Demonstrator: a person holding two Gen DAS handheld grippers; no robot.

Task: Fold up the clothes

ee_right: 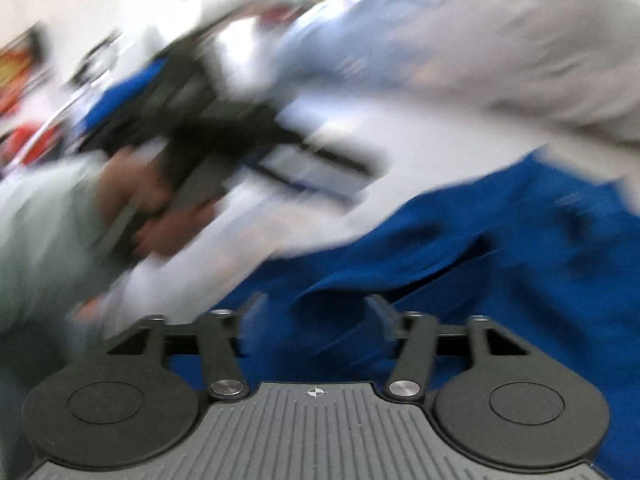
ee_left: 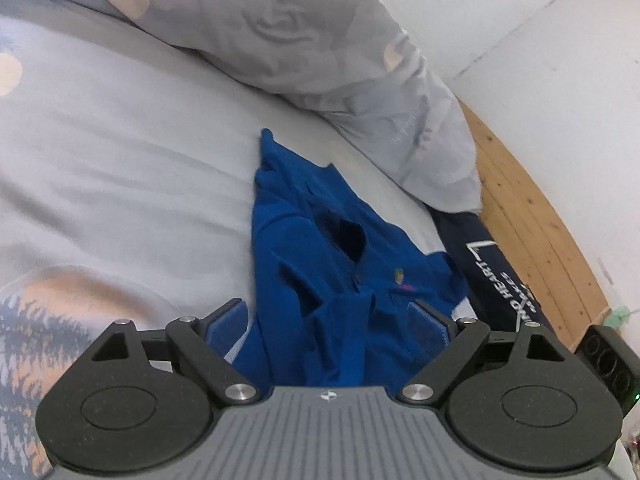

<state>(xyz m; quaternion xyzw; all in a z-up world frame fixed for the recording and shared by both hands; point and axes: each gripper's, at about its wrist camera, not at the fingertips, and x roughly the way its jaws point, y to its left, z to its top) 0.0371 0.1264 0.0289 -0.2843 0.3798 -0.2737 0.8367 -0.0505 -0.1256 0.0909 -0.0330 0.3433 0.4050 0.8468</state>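
Left gripper (ee_left: 328, 320) angled down over crumpled blue shirt (ee_left: 320, 248) on bed (ee_left: 120, 160), jaws wide apart, cloth between them unclamped. Right gripper (ee_right: 316, 320) tilted down above the shirt, jaws apart, view blurred.

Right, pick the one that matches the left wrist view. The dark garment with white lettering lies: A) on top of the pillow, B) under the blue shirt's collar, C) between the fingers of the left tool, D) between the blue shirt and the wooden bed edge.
D: the dark garment lies at the bed's right side, with the blue shirt on one side of it and the wooden bed edge on the other.
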